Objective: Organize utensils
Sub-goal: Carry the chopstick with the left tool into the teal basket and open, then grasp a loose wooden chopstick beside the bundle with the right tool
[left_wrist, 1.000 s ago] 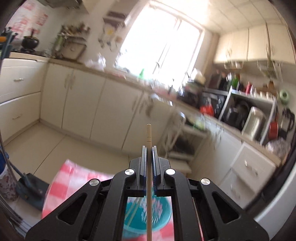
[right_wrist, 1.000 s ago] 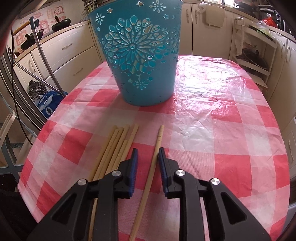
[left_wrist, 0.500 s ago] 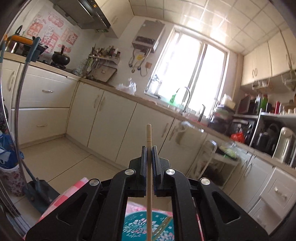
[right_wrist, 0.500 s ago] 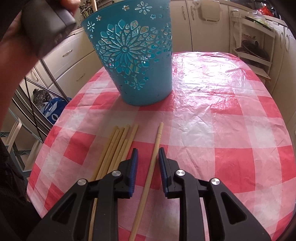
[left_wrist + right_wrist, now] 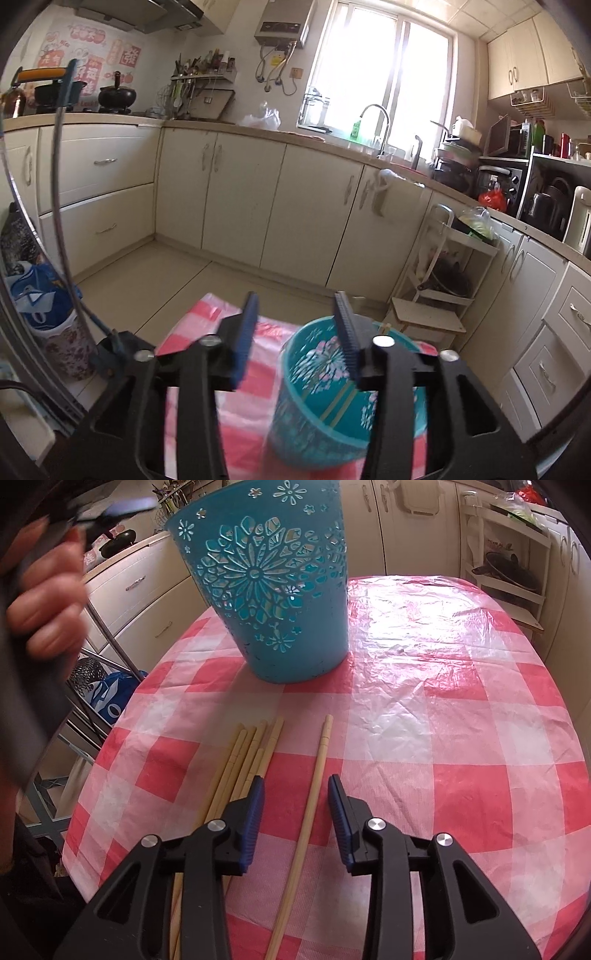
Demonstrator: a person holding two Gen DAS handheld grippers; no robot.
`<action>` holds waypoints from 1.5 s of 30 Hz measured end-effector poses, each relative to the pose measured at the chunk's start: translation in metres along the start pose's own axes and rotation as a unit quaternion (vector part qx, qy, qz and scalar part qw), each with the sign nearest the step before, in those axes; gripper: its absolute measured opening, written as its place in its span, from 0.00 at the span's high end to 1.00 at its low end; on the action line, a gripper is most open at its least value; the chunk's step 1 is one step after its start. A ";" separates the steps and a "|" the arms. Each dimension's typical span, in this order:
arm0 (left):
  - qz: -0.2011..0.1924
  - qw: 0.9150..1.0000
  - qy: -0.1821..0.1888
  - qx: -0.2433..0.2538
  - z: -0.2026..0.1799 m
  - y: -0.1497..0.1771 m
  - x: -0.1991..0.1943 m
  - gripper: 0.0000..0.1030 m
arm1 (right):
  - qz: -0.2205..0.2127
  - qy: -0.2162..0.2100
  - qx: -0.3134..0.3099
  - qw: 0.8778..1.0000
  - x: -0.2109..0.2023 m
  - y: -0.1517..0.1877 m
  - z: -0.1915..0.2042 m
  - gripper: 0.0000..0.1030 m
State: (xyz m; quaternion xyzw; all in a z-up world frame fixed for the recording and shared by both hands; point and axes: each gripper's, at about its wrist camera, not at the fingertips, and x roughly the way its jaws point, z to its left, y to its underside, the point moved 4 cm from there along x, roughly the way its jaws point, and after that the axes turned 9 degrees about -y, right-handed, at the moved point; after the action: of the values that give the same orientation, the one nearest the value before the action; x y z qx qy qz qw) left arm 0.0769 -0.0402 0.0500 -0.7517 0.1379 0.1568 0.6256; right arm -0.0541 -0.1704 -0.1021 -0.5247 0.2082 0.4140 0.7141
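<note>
A teal cut-out bucket stands on the red-and-white checked tablecloth. In the left wrist view the bucket sits just below my left gripper, with chopsticks leaning inside it. The left jaws are opening and nothing is between them. A single wooden chopstick lies on the cloth between the fingers of my right gripper, whose jaws are opening and do not touch it. A bundle of several chopsticks lies just left of it.
A person's hand holds the left gripper at the upper left of the right wrist view. Cream cabinets ring the room, a white shelf cart stands beyond the table, and a blue bag sits on the floor at left.
My left gripper let go of the chopstick it held, its jaws spread wide, and it dropped toward the bucket. My right gripper's jaws widened around the single chopstick on the cloth.
</note>
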 end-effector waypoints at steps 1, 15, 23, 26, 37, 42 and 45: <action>0.000 1.000 -0.002 -0.002 0.008 0.002 -0.008 0.50 | 0.000 0.000 -0.001 1.000 0.000 0.000 0.000 0.65; 0.048 0.998 -0.030 -0.011 0.060 0.010 -0.014 0.34 | 0.000 0.016 -0.013 1.000 0.002 -0.001 0.001 0.65; 0.054 0.998 -0.028 -0.002 0.061 0.010 -0.015 0.32 | 0.004 0.023 -0.020 1.000 0.001 0.000 0.003 0.65; 0.060 0.998 -0.031 -0.003 0.063 0.011 -0.013 0.32 | 0.006 0.016 -0.011 1.000 -0.002 0.001 -0.001 0.65; 0.073 0.997 -0.026 0.001 0.060 0.015 -0.008 0.32 | 0.011 0.033 -0.023 0.999 -0.003 0.002 -0.005 0.82; 0.075 0.997 -0.026 0.005 0.059 0.017 -0.008 0.32 | 0.011 0.038 -0.025 0.999 -0.003 0.000 -0.007 0.86; 0.079 0.997 -0.024 0.006 0.057 0.019 -0.007 0.32 | 0.009 0.053 -0.036 0.998 0.001 -0.002 -0.004 0.86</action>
State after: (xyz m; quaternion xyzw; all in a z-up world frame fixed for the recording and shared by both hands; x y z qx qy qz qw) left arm 0.0594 0.0125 0.0261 -0.7308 0.1824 0.2231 0.6188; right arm -0.0513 -0.1743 -0.1026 -0.5691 0.2353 0.3991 0.6794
